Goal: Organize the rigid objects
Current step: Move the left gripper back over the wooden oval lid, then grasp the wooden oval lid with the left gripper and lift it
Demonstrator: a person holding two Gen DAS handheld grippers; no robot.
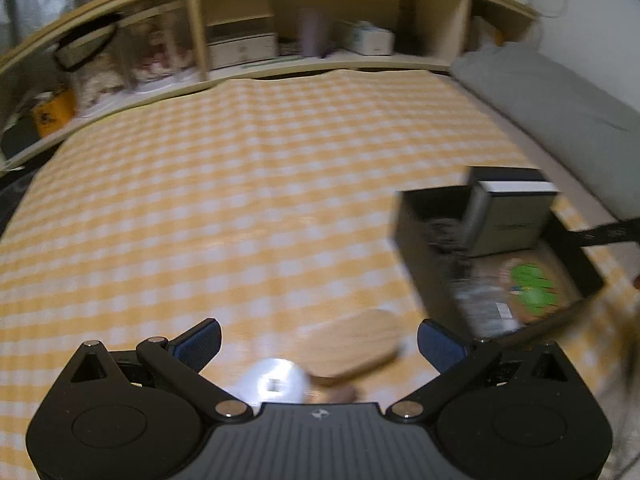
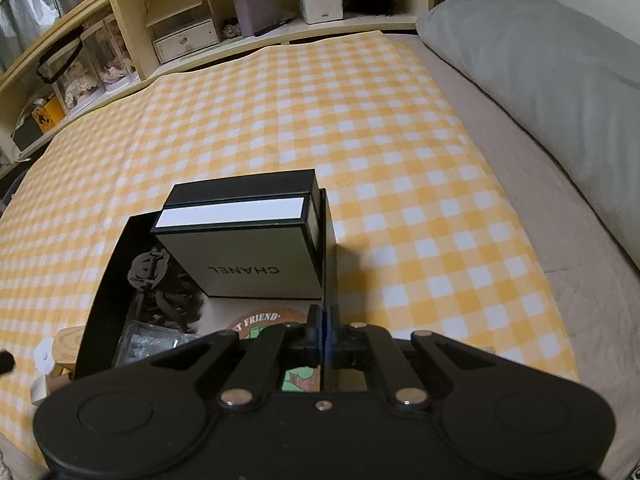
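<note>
- Black box (image 2: 120, 272): on checked cloth (image 2: 360, 140), holding white carton (image 2: 248, 260), coaster, small items.
- Right hand-held gripper (image 2: 325, 332): clamped shut on box's right wall, steadying.
- Left hand-held gripper (image 1: 320, 344): wide open, empty, above wooden board (image 1: 356, 340) left of box.
- Step: likely fetching next item; calls for lowering over board, closing.

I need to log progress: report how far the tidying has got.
Done: the white box, a coaster and some small items sit in the black tray. In hand: the right gripper pinches the tray's wall; the left gripper is open and empty. Left: the wooden board and a round white item lie outside.
</note>
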